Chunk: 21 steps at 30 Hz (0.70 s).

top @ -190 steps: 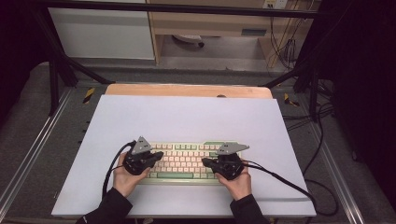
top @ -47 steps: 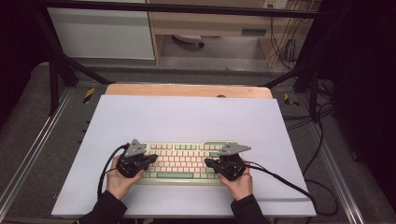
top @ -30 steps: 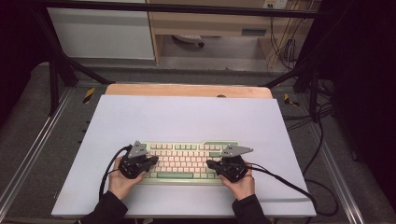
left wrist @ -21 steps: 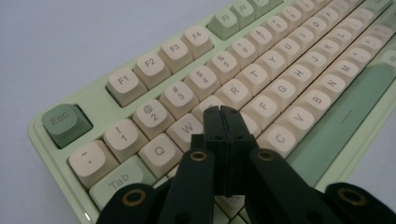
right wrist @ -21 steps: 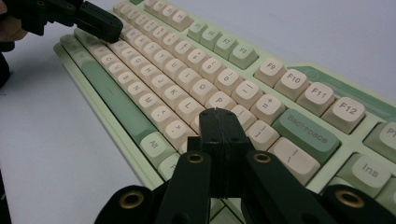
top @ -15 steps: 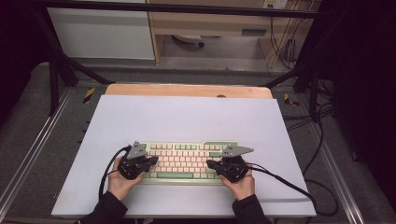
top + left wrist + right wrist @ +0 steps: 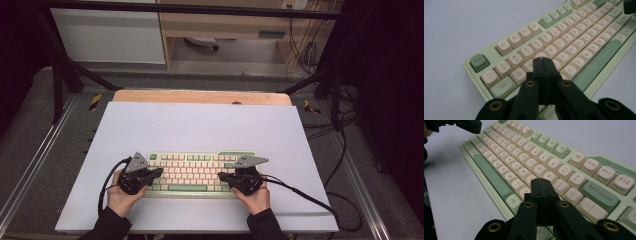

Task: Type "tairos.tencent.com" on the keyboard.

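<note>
- The keyboard, a green and cream one, sat on the near half of the white table, roughly centred left to right.
- Left gripper had its jaws pressed tight together, nothing between them, tip over the Q/W/E keys at the keyboard's left end.
- Right gripper was the same deal: jaws pressed together with nothing in them, tip over the keys near P and L on the right side.
- Both hands rested at the keyboard's near corners.

Both grippers, left gripper and right gripper, are chunky black plastic with brass-ringed pivots, grey triangular plates on top and black trailing cables. Person's wearing dark sleeves.
</note>
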Each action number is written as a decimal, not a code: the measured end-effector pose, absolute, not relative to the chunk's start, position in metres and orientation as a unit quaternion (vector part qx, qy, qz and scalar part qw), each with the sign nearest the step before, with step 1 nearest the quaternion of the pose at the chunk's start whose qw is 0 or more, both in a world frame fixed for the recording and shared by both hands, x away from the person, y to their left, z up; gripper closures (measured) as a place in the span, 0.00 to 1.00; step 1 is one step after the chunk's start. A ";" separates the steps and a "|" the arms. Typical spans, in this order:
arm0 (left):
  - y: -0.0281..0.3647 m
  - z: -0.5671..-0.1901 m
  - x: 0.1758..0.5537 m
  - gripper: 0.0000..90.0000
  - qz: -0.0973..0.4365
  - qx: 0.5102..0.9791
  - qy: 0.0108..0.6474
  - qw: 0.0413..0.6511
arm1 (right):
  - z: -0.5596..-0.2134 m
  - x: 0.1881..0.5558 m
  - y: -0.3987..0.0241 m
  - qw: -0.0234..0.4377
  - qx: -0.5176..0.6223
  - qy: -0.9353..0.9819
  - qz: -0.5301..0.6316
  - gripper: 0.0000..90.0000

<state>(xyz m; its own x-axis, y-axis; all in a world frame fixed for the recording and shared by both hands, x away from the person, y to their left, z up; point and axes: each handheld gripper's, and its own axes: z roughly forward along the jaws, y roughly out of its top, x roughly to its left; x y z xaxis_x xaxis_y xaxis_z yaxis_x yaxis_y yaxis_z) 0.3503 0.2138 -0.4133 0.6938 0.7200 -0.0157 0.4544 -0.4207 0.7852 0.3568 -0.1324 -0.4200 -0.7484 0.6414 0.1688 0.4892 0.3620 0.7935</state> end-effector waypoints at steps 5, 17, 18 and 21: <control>0.216 -0.415 0.350 1.00 0.163 0.827 0.356 0.403 | -0.420 0.358 -0.124 0.080 0.343 0.822 0.448 1.00; 0.217 -0.418 0.351 1.00 0.160 0.827 0.358 0.403 | -0.428 0.361 -0.110 0.073 0.341 0.827 0.442 1.00; 0.217 -0.418 0.351 1.00 0.160 0.827 0.358 0.403 | -0.428 0.361 -0.110 0.071 0.341 0.827 0.442 1.00; 0.216 -0.418 0.351 1.00 0.160 0.827 0.358 0.403 | -0.429 0.361 -0.109 0.073 0.337 0.828 0.441 1.00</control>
<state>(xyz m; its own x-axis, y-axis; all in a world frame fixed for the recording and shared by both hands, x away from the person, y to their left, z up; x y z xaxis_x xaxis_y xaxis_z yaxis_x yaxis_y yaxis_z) 0.3506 0.2158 -0.4184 0.6930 0.7205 -0.0243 0.4632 -0.4192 0.7809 0.3613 -0.1092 -0.4295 -0.7620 0.6229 0.1773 0.4946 0.3829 0.7802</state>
